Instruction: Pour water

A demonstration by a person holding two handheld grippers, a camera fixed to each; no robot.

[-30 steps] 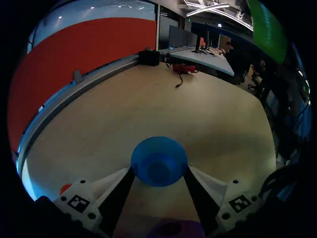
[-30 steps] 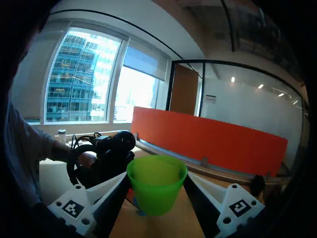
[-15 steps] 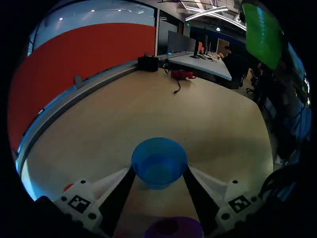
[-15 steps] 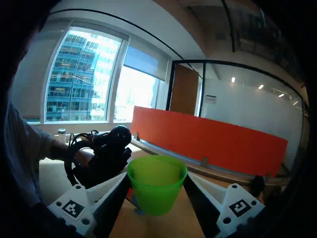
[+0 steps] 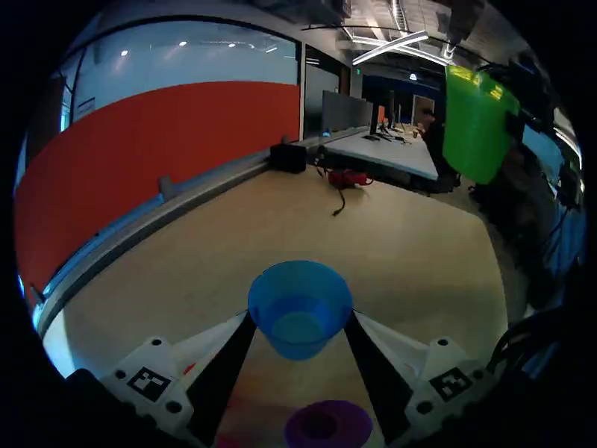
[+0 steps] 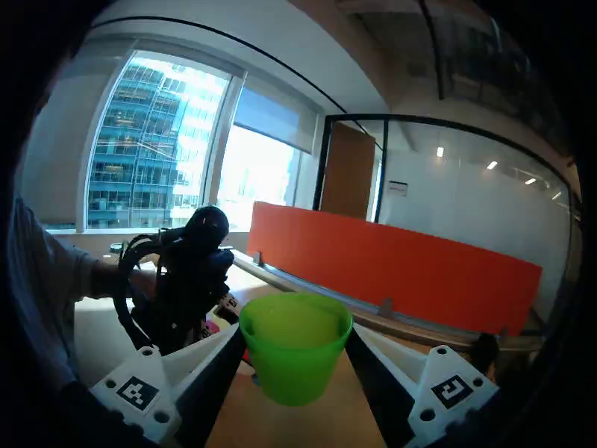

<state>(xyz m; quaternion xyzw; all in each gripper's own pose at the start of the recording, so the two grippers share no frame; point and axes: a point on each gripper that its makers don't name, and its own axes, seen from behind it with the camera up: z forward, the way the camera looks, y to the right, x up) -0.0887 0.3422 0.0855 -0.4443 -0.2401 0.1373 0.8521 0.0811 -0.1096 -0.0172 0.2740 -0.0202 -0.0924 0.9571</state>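
Fingers [image 5: 227, 358] of left gripper [image 5: 298, 322] pinch a blue cup [image 5: 298, 299] from both sides, upright, mouth up. Right gripper [image 6: 296, 351] fingers clamp a green cup [image 6: 295, 362] the same way, upright. Wooden bench [image 5: 298, 216] spreads under the blue cup, with an orange partition [image 5: 149, 149] along its far side. In left gripper view the green cup hangs high at upper right, well apart from the blue cup. Small purple cup [image 5: 327, 427] sits low, just beneath the blue cup.

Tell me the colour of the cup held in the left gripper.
Blue, slightly see-through; the cup shows best in the left gripper view.
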